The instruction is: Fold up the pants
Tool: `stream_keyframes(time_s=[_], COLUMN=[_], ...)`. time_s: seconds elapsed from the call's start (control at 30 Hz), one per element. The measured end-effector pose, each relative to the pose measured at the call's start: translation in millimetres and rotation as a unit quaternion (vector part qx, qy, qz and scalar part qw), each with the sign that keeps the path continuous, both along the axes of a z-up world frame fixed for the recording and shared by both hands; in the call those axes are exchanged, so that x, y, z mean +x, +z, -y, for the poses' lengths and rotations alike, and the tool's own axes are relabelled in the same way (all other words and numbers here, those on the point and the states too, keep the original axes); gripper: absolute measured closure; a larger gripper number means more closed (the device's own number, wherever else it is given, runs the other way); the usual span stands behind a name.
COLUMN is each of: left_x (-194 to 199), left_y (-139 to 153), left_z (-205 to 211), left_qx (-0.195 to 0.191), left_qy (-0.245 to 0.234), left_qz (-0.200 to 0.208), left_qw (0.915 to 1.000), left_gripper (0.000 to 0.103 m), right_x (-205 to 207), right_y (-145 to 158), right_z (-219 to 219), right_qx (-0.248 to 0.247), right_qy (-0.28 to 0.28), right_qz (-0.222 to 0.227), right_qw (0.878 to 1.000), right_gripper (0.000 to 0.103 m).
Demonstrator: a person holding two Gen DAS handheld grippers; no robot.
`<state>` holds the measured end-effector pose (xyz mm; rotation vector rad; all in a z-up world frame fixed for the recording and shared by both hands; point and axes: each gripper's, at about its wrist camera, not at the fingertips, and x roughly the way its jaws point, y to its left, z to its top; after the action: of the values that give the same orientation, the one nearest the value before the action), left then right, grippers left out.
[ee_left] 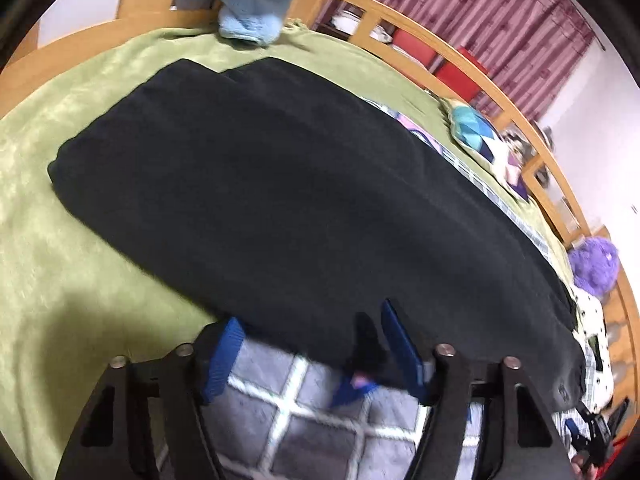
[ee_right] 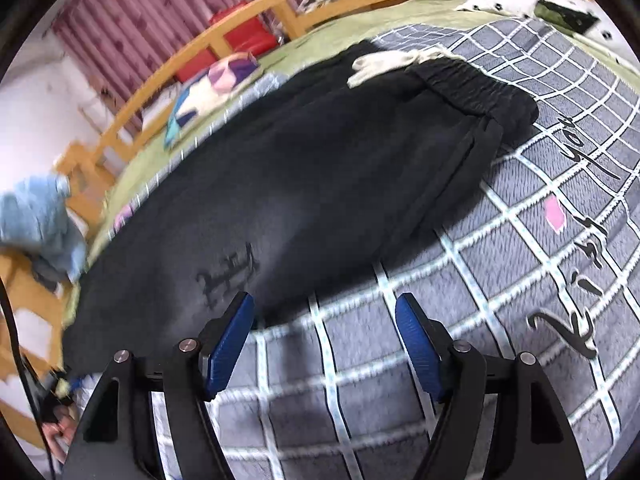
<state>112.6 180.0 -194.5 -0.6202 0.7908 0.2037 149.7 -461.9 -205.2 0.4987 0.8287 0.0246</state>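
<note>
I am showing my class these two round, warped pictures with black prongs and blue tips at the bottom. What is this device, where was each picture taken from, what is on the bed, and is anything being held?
There is no robot here: a person holds a two-finger gripper in each hand, and a wide-angle camera on each looks along its fingers. One picture comes from the left gripper, the other from the right gripper. The blue parts are the finger pads.

On the bed lie black pants, spread long, with the elastic waistband at the far right in the right view. Under them are a grey checked blanket and a green blanket.

Both grippers are open at the pants' near edge. Nothing is held yet.
</note>
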Motion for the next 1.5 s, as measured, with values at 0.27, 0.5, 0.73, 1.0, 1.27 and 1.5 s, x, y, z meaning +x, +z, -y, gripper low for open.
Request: stream_keyframes(time_s=[0.27, 0.5, 0.73, 1.0, 1.27, 1.5], left_x=[21.5, 45.9, 117.9, 236.3, 216.5, 141.0], left_y=[13.9, 86.8, 121.4, 102.7, 102.4, 143.9], left_z=[-23.4, -19.6, -19.6, -10.1, -4.0, -22.4], left_qx=[-0.001, 0.054, 0.121, 0.176, 0.151, 0.212], left_qy=[0.012, -0.024, -0.037, -0.046, -0.051, -0.003], left_qz=[-0.023, 0.044, 0.056, 0.025, 0.017, 0.058], left_qw=[0.9997, 0.9973, 0.9904, 0.983, 0.9871, 0.9755], left_gripper=[0.088, 0.09, 0.09, 0.086, 0.064, 0.021], right_x=[38.1, 65.1, 145.0, 289.8, 269.7, 188.0], right_y=[-4.5, 65.5, 119.0, 98.6, 71.1, 66.6], right_z=[12.9, -4.7, -11.8, -13.9, -22.1, -31.9], right_qx=[0.044, -0.01, -0.021, -0.032, -0.077, -0.104], right_qy=[-0.047, -0.005, 0.035, 0.043, 0.037, 0.077], right_qz=[0.002, 0.063, 0.09, 0.049, 0.039, 0.011], right_qw=[0.998, 0.998, 0.995, 0.997, 0.996, 0.992], right_gripper=[0.079, 0.083, 0.083, 0.068, 0.051, 0.05])
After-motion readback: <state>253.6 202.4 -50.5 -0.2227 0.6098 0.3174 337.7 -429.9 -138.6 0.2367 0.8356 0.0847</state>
